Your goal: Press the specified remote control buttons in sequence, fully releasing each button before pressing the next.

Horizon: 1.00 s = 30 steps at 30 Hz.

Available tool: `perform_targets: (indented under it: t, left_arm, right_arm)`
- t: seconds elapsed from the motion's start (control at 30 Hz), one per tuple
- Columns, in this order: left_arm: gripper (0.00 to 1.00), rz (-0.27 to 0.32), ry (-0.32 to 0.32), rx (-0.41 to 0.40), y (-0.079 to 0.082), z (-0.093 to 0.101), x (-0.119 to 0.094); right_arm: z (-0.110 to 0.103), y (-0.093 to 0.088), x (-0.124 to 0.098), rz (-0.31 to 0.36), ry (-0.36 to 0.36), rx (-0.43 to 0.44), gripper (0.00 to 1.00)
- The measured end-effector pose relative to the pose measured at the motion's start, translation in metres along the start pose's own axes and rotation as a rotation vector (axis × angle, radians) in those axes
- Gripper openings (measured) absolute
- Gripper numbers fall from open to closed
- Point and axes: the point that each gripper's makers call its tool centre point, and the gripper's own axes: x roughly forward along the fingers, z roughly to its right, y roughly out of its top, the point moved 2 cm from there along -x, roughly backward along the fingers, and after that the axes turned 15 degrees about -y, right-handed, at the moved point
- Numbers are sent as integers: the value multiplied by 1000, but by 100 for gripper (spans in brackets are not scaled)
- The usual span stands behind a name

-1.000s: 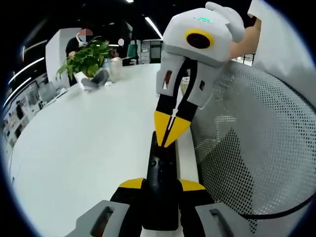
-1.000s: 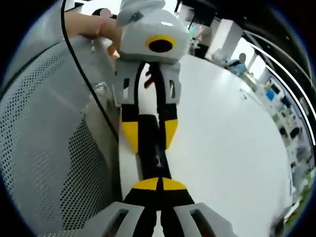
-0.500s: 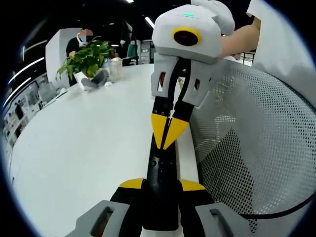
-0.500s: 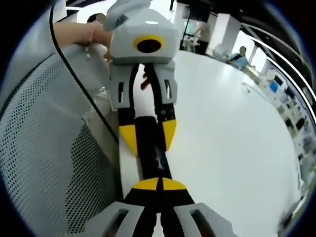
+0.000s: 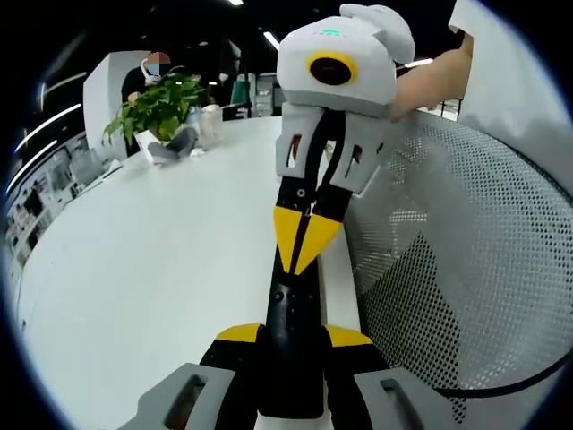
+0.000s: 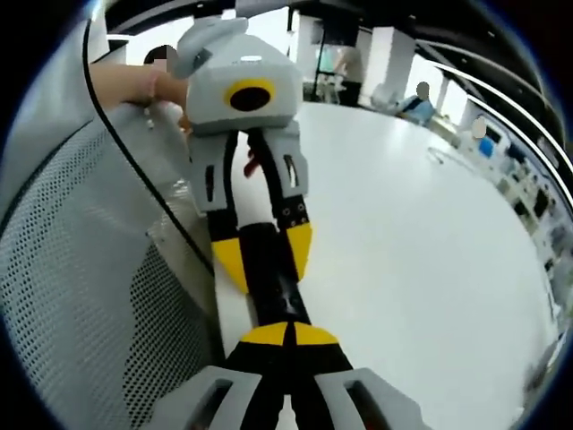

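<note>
A slim black remote [image 5: 291, 358] is held lengthwise over the white table [image 5: 161, 269], and my left gripper [image 5: 294, 334] is shut on its near end, yellow pads on both sides. My right gripper [image 5: 298, 264] comes down from above, shut, with its yellow tips together at the remote's far end; whether they touch it I cannot tell. In the right gripper view my right gripper [image 6: 287, 333] is shut just over the remote [image 6: 273, 291], and the left gripper [image 6: 261, 255] clamps it further along.
A white mesh chair back [image 5: 466, 269] stands close on one side, also the mesh chair back [image 6: 81, 269] with a black cable [image 6: 152, 197] across it. A potted plant [image 5: 157, 103] and a seated person [image 5: 148, 76] are at the table's far end.
In the left gripper view the right gripper's body has swung left and higher while its shut tips stay at the remote's far end. The left gripper keeps its hold on the remote.
</note>
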Motion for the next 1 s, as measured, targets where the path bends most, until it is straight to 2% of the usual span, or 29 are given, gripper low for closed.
perform_targets:
  t: [0.27, 0.43, 0.53, 0.87, 0.93, 1.0]
  left_arm:
    - [25, 0, -1, 1, 0, 0, 0]
    - [25, -2, -2, 3, 0, 0, 0]
    - [25, -3, -3, 3, 0, 0, 0]
    - [25, -2, -1, 0, 0, 0, 0]
    - [25, -1, -1, -1, 0, 0, 0]
    - [25, -1, -1, -1, 0, 0, 0]
  right_arm:
    - [-3, 2, 2, -17, 14, -103, 0]
    - [-2, 3, 4, -65, 32, -111, 0]
    - [-3, 3, 4, -72, 29, -119, 0]
    - [-6, 2, 1, -24, -49, -133, 0]
    - [-9, 4, 1, -8, -40, -129, 0]
    - [-19, 7, 1, 14, 7, -105, 0]
